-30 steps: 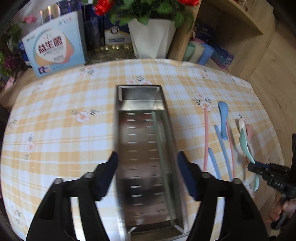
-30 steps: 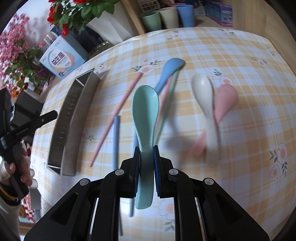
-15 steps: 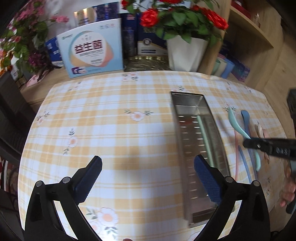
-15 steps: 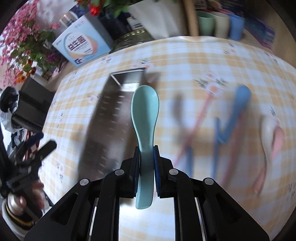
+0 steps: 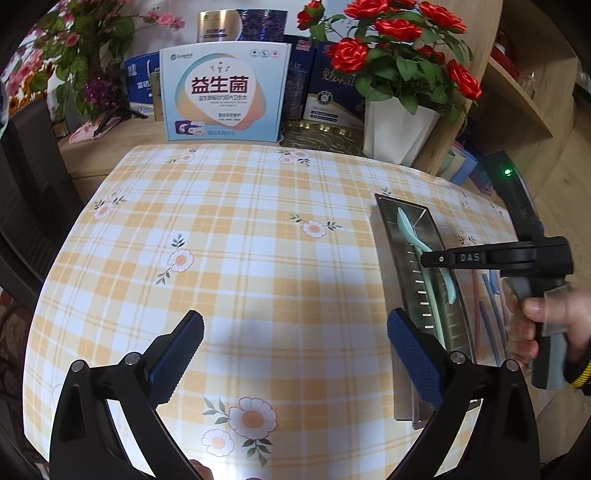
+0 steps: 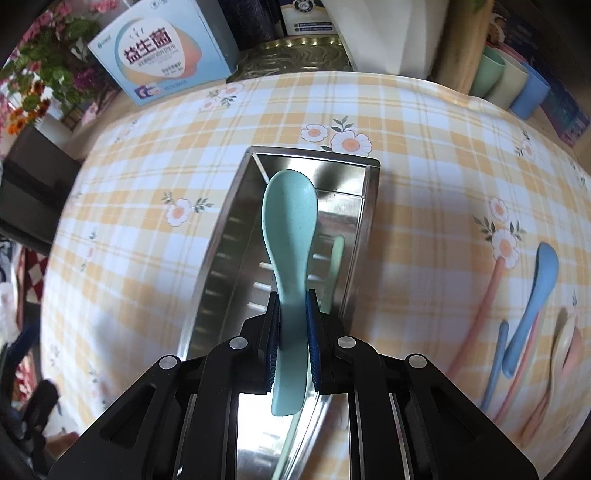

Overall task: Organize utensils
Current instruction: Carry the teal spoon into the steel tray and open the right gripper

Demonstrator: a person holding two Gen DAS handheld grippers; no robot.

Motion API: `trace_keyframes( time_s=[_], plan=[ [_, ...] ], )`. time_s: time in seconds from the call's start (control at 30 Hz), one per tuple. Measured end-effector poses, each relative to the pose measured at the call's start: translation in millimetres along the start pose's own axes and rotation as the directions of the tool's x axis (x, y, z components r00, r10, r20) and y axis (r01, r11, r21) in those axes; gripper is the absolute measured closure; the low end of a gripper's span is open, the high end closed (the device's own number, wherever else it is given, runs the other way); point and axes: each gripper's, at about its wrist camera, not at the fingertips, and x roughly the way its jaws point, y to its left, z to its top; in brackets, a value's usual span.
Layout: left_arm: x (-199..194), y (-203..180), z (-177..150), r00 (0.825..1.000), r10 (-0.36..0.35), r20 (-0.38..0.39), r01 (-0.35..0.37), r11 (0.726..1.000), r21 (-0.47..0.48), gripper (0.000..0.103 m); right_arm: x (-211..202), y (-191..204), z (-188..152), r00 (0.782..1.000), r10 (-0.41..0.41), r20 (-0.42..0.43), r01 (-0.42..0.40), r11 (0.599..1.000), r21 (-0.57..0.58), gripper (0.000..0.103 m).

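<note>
My right gripper [image 6: 291, 347] pinched green spoon [image 6: 290, 236] at frame centre, above steel tray [image 6: 369, 229]; judged best lowered lengthwise beside green chopstick [image 6: 334, 269], then released. Left gripper [image 5: 295, 354] spread, empty.

Yellow-and-white checked tablecloth [image 5: 258, 258] with daisy print. Behind it: pale blue box [image 5: 225, 92] with Chinese lettering, upright; white vase [image 5: 397, 134] of red roses [image 5: 391, 33]; gold tray [image 5: 321, 134] between them. Pastel cups [image 6: 509, 83] far right, in a row
</note>
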Motion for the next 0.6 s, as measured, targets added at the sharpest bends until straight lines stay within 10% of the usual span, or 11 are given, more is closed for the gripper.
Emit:
trace_keyframes(
  time_s=[0.6],
  plan=[
    [-1.9,-20.5,-0.6,1.0,-0.031,0.003,0.031,0.999,0.008,0.006,-19.5,10.9,2.4,0.996,0.031,0.082,-0.02,0.991,-0.129,0.073]
  ],
)
